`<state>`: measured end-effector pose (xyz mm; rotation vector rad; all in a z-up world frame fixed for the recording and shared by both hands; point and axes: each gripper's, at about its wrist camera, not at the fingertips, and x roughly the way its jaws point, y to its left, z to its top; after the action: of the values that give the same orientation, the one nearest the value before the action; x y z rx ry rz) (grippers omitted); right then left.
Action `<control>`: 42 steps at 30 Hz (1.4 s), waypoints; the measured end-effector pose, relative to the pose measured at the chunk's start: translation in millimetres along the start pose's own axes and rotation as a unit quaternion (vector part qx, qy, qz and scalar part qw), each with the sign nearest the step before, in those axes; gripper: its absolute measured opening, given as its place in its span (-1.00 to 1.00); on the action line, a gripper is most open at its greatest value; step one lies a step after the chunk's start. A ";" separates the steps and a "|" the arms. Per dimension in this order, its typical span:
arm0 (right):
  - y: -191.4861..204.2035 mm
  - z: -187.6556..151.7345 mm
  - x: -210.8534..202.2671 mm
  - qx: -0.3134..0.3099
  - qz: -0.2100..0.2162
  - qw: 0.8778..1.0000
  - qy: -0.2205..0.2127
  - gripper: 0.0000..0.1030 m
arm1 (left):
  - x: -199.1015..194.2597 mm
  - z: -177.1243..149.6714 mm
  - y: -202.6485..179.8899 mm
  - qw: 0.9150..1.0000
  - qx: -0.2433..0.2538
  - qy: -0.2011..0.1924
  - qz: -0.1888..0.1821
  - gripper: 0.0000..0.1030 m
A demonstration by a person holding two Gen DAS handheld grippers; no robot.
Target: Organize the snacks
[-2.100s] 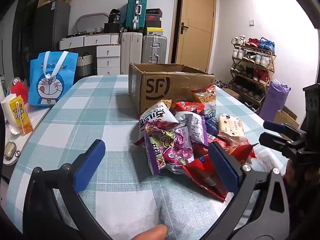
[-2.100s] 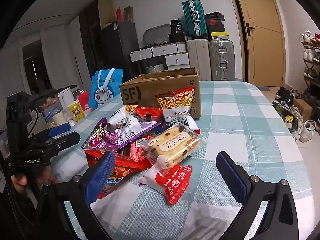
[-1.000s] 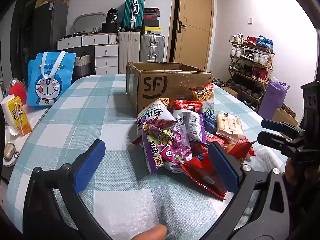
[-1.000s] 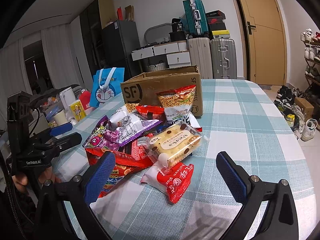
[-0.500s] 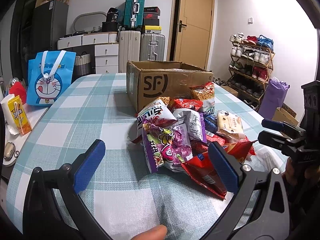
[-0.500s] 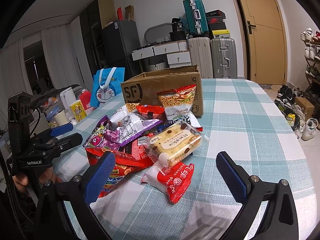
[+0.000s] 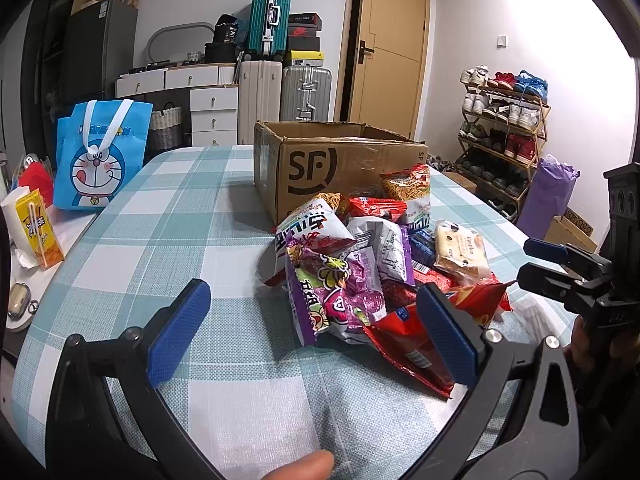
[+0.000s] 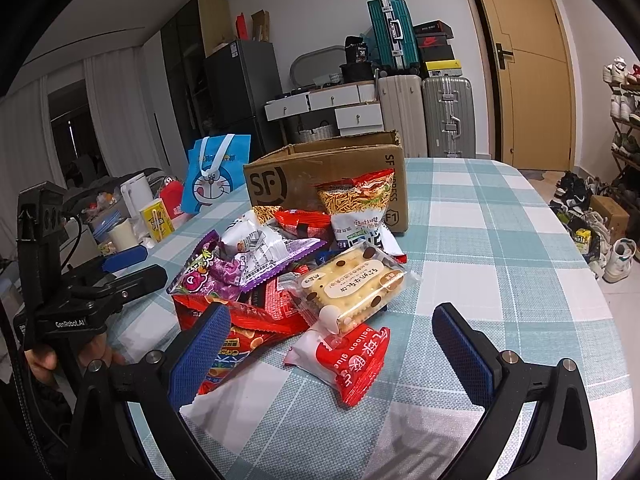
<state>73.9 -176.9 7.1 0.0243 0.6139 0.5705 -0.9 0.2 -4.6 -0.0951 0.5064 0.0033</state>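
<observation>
- Now we are looking at a loose heap of snack packets (image 7: 372, 264) lying on the checked tablecloth (image 7: 180, 216), piled just in front of the open cardboard box (image 7: 344, 164) with the SF mark on its side.
- We are seeing a purple packet (image 7: 332, 292) at the near left of the heap in the left wrist view, with a white-and-purple packet (image 7: 384, 248) lying over it and crumpled red packets (image 7: 416, 340) underneath.
- We are seeing a clear-wrapped biscuit pack (image 8: 352, 284) resting on top of the pile at the right wrist side, tilted, and a red-and-white packet (image 8: 348, 356) lying flat on the cloth just beside it.
- A noodle snack bag (image 8: 360, 208) is leaning upright against the box front.
- We are holding the left gripper (image 7: 316, 328) spread wide with nothing between its blue pads; it is hovering near the heap's left edge.
- We are holding the right gripper (image 8: 332, 344) equally wide and empty, with the red-and-white packet lying between its fingers in the view.
- Bare cloth is stretching wide to the left of the heap and to the right of the box, running to the table's rounded edge.
- A blue cartoon bag (image 7: 100, 160) and a yellow drink carton (image 7: 40, 228) are standing well apart from the pile at the far left edge.
</observation>
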 end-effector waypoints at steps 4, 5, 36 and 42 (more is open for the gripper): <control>-0.5 0.5 0.4 0.000 0.002 1.000 0.001 0.99 | 0.8 -1.6 -0.5 1.000 0.000 0.001 0.002 0.99; -0.8 0.7 0.2 0.000 0.003 1.000 0.000 0.99 | 0.9 -1.5 -0.5 1.000 0.000 0.001 0.002 0.99; -7.2 23.1 31.8 0.002 -0.026 0.997 0.068 0.99 | 20.2 15.6 4.0 0.998 0.000 0.046 0.029 0.99; -11.6 30.7 53.3 -0.001 -0.039 0.994 0.105 0.99 | 44.1 18.4 2.8 0.996 0.005 0.087 0.025 0.99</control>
<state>132.3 -154.9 1.4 -0.0623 0.8154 0.5021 46.5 3.8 -10.2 -0.0730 0.6821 0.0415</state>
